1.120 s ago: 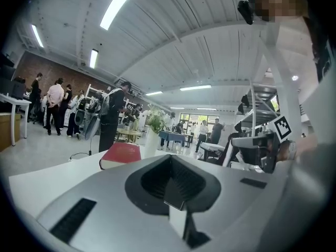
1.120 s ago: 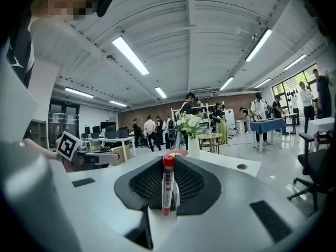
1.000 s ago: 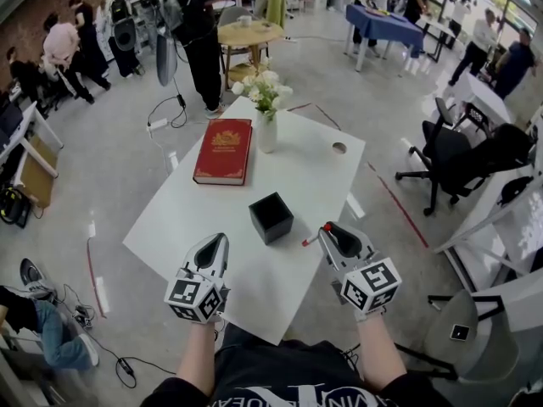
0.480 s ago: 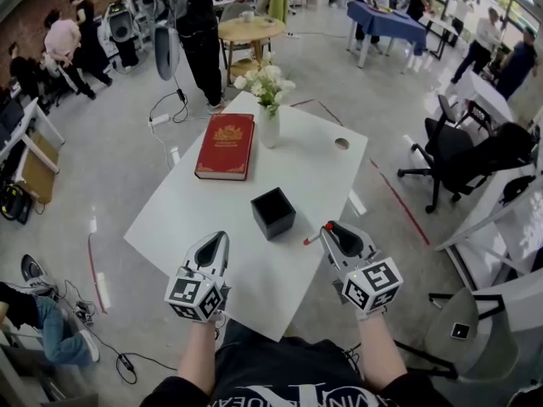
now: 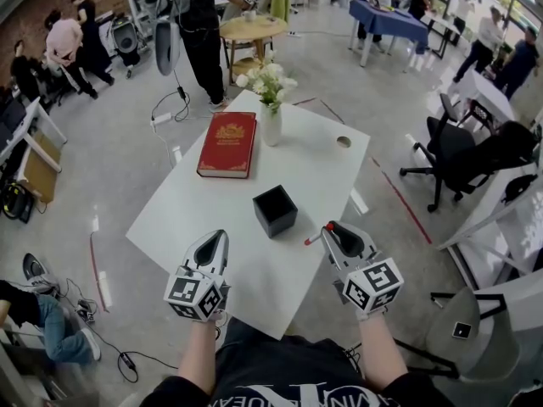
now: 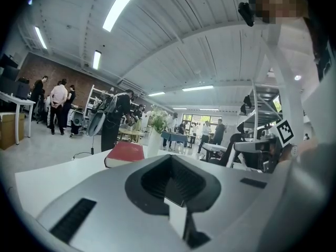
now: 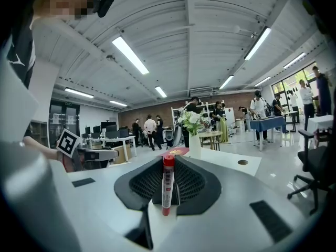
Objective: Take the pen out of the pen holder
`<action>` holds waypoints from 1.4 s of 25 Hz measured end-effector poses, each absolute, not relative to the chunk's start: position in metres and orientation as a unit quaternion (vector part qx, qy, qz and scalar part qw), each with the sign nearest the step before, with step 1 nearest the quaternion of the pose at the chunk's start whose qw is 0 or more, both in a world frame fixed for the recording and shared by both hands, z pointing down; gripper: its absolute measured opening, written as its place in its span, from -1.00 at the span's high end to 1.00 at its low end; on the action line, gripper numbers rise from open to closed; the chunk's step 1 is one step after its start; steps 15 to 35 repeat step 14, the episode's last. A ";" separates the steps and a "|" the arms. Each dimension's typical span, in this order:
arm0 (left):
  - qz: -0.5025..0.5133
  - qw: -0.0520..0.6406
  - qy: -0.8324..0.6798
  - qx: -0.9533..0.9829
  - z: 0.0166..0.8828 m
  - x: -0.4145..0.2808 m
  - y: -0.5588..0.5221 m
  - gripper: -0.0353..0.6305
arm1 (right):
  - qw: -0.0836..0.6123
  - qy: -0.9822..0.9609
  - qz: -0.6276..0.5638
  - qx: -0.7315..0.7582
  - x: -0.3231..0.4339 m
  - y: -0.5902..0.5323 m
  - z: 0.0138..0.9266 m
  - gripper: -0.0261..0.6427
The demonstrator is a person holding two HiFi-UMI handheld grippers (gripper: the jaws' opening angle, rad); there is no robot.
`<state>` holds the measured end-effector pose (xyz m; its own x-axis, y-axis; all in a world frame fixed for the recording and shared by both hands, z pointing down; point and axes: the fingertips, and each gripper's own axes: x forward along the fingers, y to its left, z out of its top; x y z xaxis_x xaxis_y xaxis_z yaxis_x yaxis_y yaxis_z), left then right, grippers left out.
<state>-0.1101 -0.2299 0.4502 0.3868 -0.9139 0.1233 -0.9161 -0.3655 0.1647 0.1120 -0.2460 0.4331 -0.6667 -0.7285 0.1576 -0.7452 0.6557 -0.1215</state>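
Pen point(image 7: 167, 178): a slim cylinder with a red cap and a printed white barrel. It is clamped crosswise between the ribbed black pads of the right gripper point(image 5: 327, 230). It is outside the pen holder point(image 5: 274, 212) and to its right, over the near part of the table point(image 5: 182, 219).

The pen holder is a matte black, square, open-topped box standing on the smooth white tabletop. Beyond it, a red hardcover book point(image 5: 226, 145) with a gold emblem lies flat beside a white vase point(image 5: 271, 128) of pale flowers. A round cable hole point(image 5: 343, 142) is set near the far corner.

The left gripper point(image 5: 218, 239) has its jaws together with nothing between them.
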 end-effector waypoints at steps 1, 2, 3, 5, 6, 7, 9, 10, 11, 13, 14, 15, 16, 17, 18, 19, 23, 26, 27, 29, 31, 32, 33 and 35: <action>0.003 0.103 -0.555 0.826 0.449 -0.111 -0.229 0.88 | 0.048 -0.909 0.088 0.405 0.112 -0.245 0.433 0.69; 0.001 0.102 -0.555 0.825 0.448 -0.111 -0.229 0.88 | 0.048 -0.909 0.088 0.405 0.112 -0.245 0.433 0.70; 0.000 0.102 -0.556 0.825 0.447 -0.111 -0.229 0.88 | 0.048 -0.909 0.087 0.404 0.112 -0.244 0.434 0.69; -0.002 0.101 -0.556 0.825 0.445 -0.112 -0.228 0.88 | 0.048 -0.909 0.087 0.404 0.112 -0.244 0.433 0.69; -0.002 0.100 -0.557 0.825 0.445 -0.112 -0.228 0.88 | 0.048 -0.909 0.087 0.404 0.112 -0.243 0.433 0.70; -0.002 0.100 -0.557 0.825 0.445 -0.112 -0.227 0.88 | 0.047 -0.910 0.087 0.404 0.111 -0.243 0.433 0.69; -0.002 0.101 -0.556 0.825 0.444 -0.112 -0.226 0.88 | 0.046 -0.910 0.088 0.404 0.112 -0.242 0.432 0.69; -0.002 0.101 -0.556 0.825 0.444 -0.112 -0.226 0.88 | 0.046 -0.909 0.088 0.404 0.112 -0.241 0.432 0.69; -0.002 0.101 -0.556 0.825 0.444 -0.112 -0.225 0.88 | 0.046 -0.909 0.088 0.404 0.112 -0.241 0.432 0.69; -0.001 0.101 -0.556 0.825 0.444 -0.112 -0.223 0.88 | 0.045 -0.909 0.089 0.404 0.113 -0.239 0.433 0.69; -0.001 0.101 -0.556 0.825 0.445 -0.112 -0.222 0.88 | 0.044 -0.909 0.090 0.404 0.113 -0.239 0.433 0.69; -0.001 0.101 -0.556 0.825 0.445 -0.112 -0.222 0.88 | 0.044 -0.909 0.090 0.404 0.113 -0.239 0.433 0.69; -0.001 0.101 -0.556 0.825 0.445 -0.112 -0.222 0.88 | 0.044 -0.909 0.090 0.404 0.113 -0.239 0.433 0.69; -0.001 0.101 -0.556 0.825 0.445 -0.112 -0.222 0.88 | 0.044 -0.909 0.090 0.404 0.113 -0.239 0.433 0.69; -0.001 0.101 -0.556 0.825 0.445 -0.112 -0.222 0.88 | 0.044 -0.909 0.090 0.404 0.113 -0.239 0.433 0.69; -0.001 0.101 -0.556 0.825 0.445 -0.112 -0.222 0.88 | 0.044 -0.909 0.090 0.404 0.113 -0.239 0.433 0.69; -0.001 0.101 -0.556 0.825 0.445 -0.112 -0.222 0.88 | 0.044 -0.909 0.090 0.404 0.113 -0.239 0.433 0.69; -0.001 0.101 -0.556 0.825 0.445 -0.112 -0.222 0.88 | 0.044 -0.909 0.090 0.404 0.113 -0.239 0.433 0.69; -0.001 0.101 -0.556 0.825 0.445 -0.112 -0.222 0.88 | 0.044 -0.909 0.090 0.404 0.113 -0.239 0.433 0.69; -0.001 0.101 -0.556 0.825 0.445 -0.112 -0.222 0.88 | 0.044 -0.909 0.090 0.404 0.113 -0.239 0.433 0.69; -0.001 0.101 -0.556 0.825 0.445 -0.112 -0.222 0.88 | 0.044 -0.909 0.090 0.404 0.113 -0.239 0.433 0.69; -0.001 0.101 -0.556 0.825 0.445 -0.112 -0.222 0.88 | 0.044 -0.909 0.090 0.404 0.113 -0.239 0.433 0.69; -0.001 0.101 -0.556 0.825 0.445 -0.112 -0.222 0.88 | 0.044 -0.909 0.090 0.404 0.113 -0.239 0.433 0.69; -0.001 0.101 -0.556 0.825 0.445 -0.112 -0.222 0.88 | 0.044 -0.909 0.090 0.404 0.113 -0.239 0.433 0.69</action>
